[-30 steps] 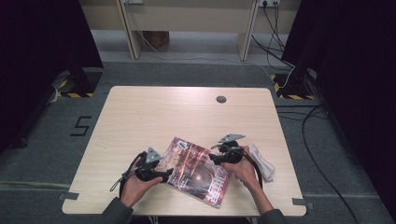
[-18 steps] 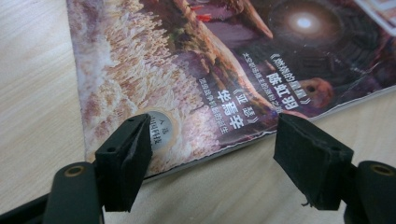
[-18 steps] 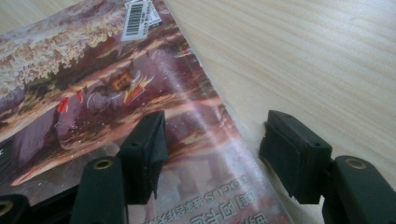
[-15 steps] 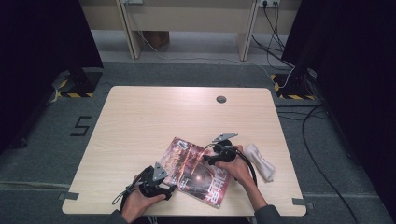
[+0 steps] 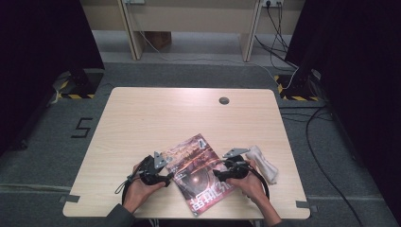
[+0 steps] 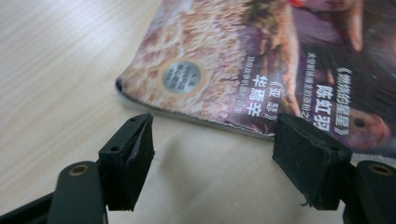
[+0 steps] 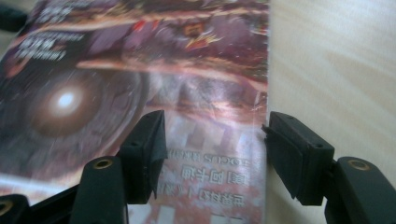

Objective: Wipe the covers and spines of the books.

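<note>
Left gripper (image 5: 166, 178) is sitting at the magazine's (image 5: 197, 174) left edge, jaws having just narrowed yet gaping, nothing between them; the magazine is lying flat on the table (image 5: 156, 118) (near front edge). Right gripper (image 5: 218, 174) is hovering over its right edge, jaws spread, gripping nothing; white cloth (image 5: 264, 162) is lying just right.

Magazine (image 5: 196, 172) on table (image 5: 156, 118), cloth (image 5: 265, 163) to its right

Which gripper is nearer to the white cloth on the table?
Right. The right gripper is at the magazine's right edge, just left of the white cloth, with the hand beside it. The left gripper is across the magazine, at its left edge.
</note>
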Demonstrator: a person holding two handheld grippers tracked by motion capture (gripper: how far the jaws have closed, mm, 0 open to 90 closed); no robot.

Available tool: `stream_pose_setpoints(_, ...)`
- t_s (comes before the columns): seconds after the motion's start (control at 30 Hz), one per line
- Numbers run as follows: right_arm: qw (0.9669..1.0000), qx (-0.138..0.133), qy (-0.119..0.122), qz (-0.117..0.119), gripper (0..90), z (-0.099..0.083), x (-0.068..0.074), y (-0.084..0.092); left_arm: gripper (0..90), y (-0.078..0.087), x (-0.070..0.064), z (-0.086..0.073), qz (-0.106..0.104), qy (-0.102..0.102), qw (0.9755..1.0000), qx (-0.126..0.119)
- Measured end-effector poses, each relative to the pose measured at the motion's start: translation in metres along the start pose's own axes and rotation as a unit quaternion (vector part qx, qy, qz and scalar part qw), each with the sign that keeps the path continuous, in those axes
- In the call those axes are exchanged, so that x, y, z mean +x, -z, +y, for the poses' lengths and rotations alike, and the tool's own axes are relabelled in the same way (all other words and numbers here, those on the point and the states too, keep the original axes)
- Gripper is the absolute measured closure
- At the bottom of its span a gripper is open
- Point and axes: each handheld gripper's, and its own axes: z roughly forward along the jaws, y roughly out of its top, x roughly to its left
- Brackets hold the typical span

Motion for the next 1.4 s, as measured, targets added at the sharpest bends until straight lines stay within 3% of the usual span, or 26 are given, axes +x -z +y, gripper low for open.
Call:
stream_pose_setpoints(0.17, 0.9997, -0.008, -0.021, 0.004, 45.9, -0.006, -0.004, 0.006, 30.2, 0.0, 0.004, -0.001, -0.009, 0.015, 0.9998, -0.001)
stream_pose_setpoints(0.37, 0.9969, -0.037, -0.064, 0.027, 44.1, 0.001, -0.016, 0.001, 28.5, 0.012, -0.01, -0.012, -0.047, 0.008, 0.9989, 0.001)
stream_pose_setpoints(0.43, 0.9971, -0.037, -0.063, 0.023, 44.1, 0.005, -0.019, -0.004, 28.2, 0.013, -0.016, -0.012, -0.053, 0.002, 0.9986, 0.0)
stream_pose_setpoints(0.7, 0.9944, -0.042, -0.085, 0.048, 39.9, 0.016, -0.021, -0.018, 27.2, 0.009, -0.02, -0.011, -0.05, 0.006, 0.9987, -0.002)
stream_pose_setpoints(0.83, 0.9916, -0.043, -0.111, 0.051, 41.0, 0.018, -0.022, -0.019, 26.9, 0.008, -0.02, -0.011, -0.053, 0.009, 0.9986, -0.001)
stream_pose_setpoints(0.9, 0.9871, -0.046, -0.144, 0.054, 41.3, 0.018, -0.023, -0.018, 26.6, 0.008, -0.02, -0.012, -0.05, 0.011, 0.9987, -0.004)
stream_pose_setpoints(0.97, 0.9869, -0.048, -0.145, 0.052, 41.6, 0.021, -0.022, -0.017, 26.9, 0.008, -0.021, -0.011, -0.048, 0.007, 0.9988, -0.005)
stream_pose_setpoints(1.1, 0.9841, -0.083, -0.145, 0.06, 43.0, 0.03, -0.017, -0.004, 28.4, 0.009, -0.024, -0.012, -0.042, 0.002, 0.9991, -0.01)
stream_pose_setpoints(1.13, 0.9843, -0.087, -0.136, 0.072, 47.4, 0.033, -0.015, 0.0, 29.1, 0.01, -0.024, -0.012, -0.042, -0.002, 0.9991, -0.01)
stream_pose_setpoints(1.17, 0.9792, -0.09, -0.142, 0.114, 51.5, 0.036, -0.011, 0.002, 29.4, 0.01, -0.025, -0.012, -0.043, -0.001, 0.999, -0.01)
stream_pose_setpoints(1.2, 0.9778, -0.091, -0.138, 0.129, 53.9, 0.037, -0.007, 0.004, 29.8, 0.01, -0.025, -0.013, -0.043, 0.0, 0.999, -0.014)
stream_pose_setpoints(1.23, 0.9825, -0.084, -0.114, 0.121, 54.9, 0.041, 0.0, 0.005, 30.2, 0.01, -0.026, -0.013, -0.044, -0.001, 0.999, -0.013)
stream_pose_setpoints(1.27, 0.9906, -0.069, -0.069, 0.095, 55.3, 0.045, 0.006, 0.006, 31.2, 0.01, -0.025, -0.013, -0.045, -0.002, 0.9989, -0.014)
stream_pose_setpoints(1.33, 0.9951, -0.054, -0.035, 0.075, 60.9, 0.049, 0.01, 0.009, 30.4, 0.009, -0.024, -0.013, -0.048, 0.002, 0.9988, -0.013)
stream_pose_setpoints(1.4, 0.9964, -0.048, -0.015, 0.069, 64.8, 0.051, 0.011, 0.011, 30.4, 0.01, -0.024, -0.014, -0.048, 0.004, 0.9987, -0.014)
